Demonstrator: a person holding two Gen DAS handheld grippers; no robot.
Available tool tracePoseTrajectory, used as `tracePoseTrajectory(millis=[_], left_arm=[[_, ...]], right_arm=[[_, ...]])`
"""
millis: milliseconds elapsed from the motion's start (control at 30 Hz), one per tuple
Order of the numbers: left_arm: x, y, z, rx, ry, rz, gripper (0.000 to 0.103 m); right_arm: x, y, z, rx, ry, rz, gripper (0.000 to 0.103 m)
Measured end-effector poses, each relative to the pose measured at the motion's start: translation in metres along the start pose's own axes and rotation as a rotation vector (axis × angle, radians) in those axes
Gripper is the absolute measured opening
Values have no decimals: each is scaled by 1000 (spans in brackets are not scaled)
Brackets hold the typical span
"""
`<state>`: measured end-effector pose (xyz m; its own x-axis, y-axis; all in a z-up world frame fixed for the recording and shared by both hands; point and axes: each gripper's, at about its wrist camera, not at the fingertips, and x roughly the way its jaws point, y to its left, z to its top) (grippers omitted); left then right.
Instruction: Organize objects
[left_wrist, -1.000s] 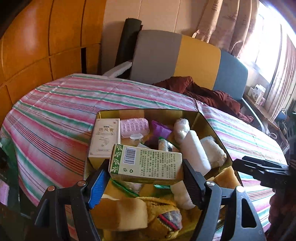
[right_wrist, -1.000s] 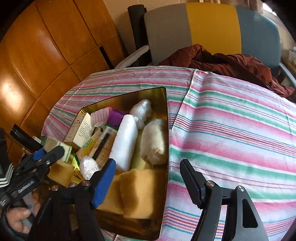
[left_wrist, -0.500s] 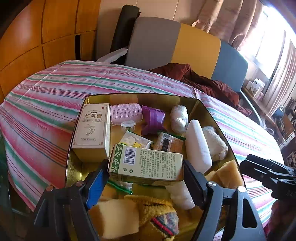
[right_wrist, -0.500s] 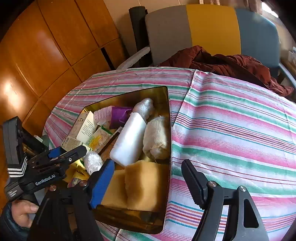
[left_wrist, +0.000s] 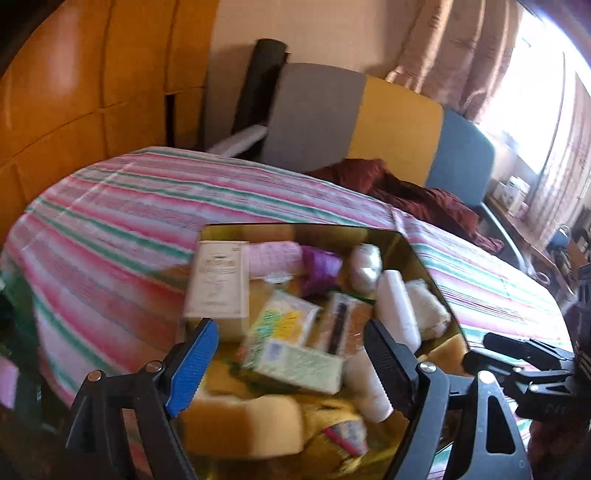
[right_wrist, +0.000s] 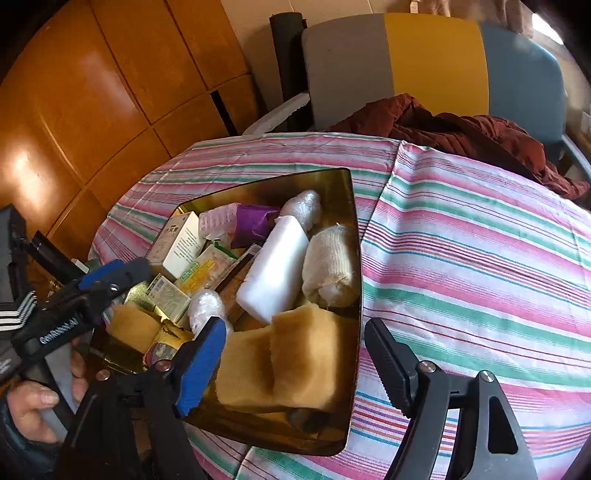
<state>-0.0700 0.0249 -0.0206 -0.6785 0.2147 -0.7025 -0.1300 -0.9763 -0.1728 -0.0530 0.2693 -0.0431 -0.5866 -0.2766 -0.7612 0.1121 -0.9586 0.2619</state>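
Around the gold tray (right_wrist: 351, 236) spreads a tabletop (right_wrist: 480, 266) draped in a cloth striped pink, green and white; the tray sits toward the cloth's near-left part in the right wrist view. Beyond the tray, past the tabletop's far edge, stands a sofa back (right_wrist: 432, 62) in grey, yellow and blue panels, with a dark red garment (right_wrist: 461, 129) heaped against it; left of the tray rises orange wood panelling (right_wrist: 92, 110); far to the right of the tray in the left wrist view hang pale curtains (left_wrist: 461, 55) beside a glaring window.

Inside the tray lie a cream carton (left_wrist: 218, 280), a white block (right_wrist: 273, 273), a gauze roll (right_wrist: 332, 266), a purple item (right_wrist: 255, 221) and yellow sponges (right_wrist: 288, 362); the green-printed box (left_wrist: 295, 363) lies tilted among them near the tray's front, free of the pads.

The left tongs (left_wrist: 284, 350) hang over the tray's near end, jaws apart and opening, the green-printed box below the gap but untouched; the right tongs (right_wrist: 295, 354) hover at the tray's near right rim, jaws apart and opening, with a sponge and the rim seen between them, nothing gripped. A hand (right_wrist: 33, 402) holds the left tongs' handle.

The left wrist view is smeared by motion, so print on the boxes cannot be read; the tray's near edge is cut off by the tongs; the window is blown out.
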Motion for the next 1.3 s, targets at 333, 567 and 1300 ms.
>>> tracePoseTrajectory(millis=[333,567,1300], left_arm=[[17,7,-28,58,94,108,63],[38,-2,-27,79,115,135,63],[-51,-28,-14,42,-80,145,71]], right_arm=[[-2,12,-8,-22,4,13,83],[0,20,-14,-42,16,7,83],[-11,40,-27,-102,-45,-55,93]])
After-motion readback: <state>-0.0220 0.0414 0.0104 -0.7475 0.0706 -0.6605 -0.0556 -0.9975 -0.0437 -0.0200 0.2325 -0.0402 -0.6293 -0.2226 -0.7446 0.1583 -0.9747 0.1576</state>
